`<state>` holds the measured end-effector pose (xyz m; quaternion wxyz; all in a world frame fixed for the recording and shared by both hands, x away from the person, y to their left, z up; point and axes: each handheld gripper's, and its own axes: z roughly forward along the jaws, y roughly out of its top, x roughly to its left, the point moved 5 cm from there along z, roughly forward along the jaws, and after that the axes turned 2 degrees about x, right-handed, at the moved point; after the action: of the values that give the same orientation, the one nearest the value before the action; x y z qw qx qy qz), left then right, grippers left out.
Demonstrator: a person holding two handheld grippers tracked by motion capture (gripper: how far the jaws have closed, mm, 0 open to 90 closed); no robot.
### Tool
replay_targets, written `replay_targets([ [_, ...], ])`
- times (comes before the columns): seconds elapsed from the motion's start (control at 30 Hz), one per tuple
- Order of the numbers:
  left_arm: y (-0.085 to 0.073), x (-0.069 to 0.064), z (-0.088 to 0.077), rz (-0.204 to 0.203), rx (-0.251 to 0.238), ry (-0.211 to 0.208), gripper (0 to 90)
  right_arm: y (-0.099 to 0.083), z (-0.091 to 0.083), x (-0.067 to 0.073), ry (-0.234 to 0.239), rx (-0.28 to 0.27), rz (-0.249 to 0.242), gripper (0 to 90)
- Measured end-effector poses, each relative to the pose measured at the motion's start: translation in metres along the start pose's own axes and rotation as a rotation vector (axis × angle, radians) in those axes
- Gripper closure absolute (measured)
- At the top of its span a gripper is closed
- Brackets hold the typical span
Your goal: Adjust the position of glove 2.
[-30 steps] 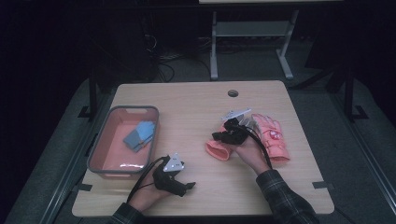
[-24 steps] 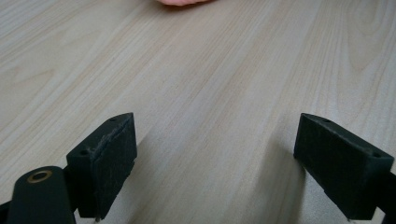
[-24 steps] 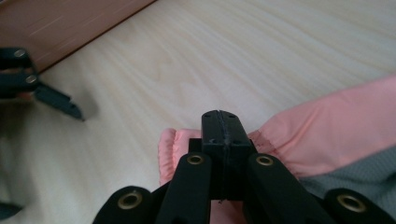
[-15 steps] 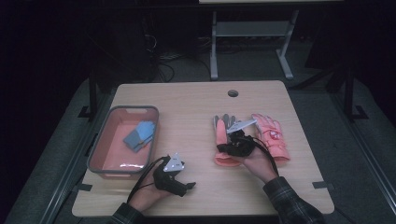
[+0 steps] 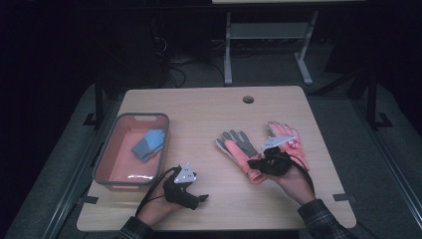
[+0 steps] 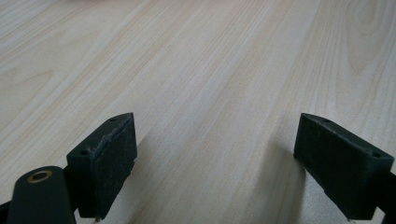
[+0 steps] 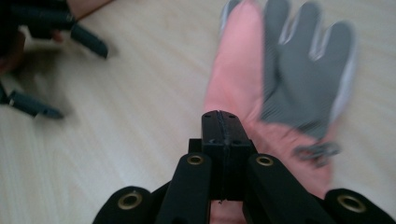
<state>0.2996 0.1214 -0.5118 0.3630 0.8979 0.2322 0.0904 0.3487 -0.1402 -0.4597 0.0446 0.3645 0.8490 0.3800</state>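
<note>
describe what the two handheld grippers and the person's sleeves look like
Both grippers are black. The left gripper and the right gripper each carry a grey three-cornered plate with dark dots on top and trail a thin black cable. The jaws end in flat, dark rectangular pads with small screw holes, on black links with brass-coloured rivets. The sleeves are a dark plaid.

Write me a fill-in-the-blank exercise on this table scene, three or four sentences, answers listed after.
1. The blue cloth lies inside the ____, at the table's left side.
2. The left hand-held gripper has its jaws ____ over bare wood.
3. The right hand-held gripper has its jaws ____ at the cuff end of the pink and grey glove.
4. A second glove lies to the ____ of the pink and grey one in the high view.

Answers: tray; open; shut; right
</note>
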Motion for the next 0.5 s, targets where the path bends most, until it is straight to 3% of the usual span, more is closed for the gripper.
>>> replay_targets([
  [0.23,0.000,0.000,0.000,0.002,0.003,0.000,12.5,0.023,0.012,-0.024,-0.048,-0.008,0.013,89.8],
  [0.5,0.000,0.000,0.000,0.001,0.002,0.000,12.4,0.020,0.035,-0.027,-0.082,0.076,-0.032,89.8],
])
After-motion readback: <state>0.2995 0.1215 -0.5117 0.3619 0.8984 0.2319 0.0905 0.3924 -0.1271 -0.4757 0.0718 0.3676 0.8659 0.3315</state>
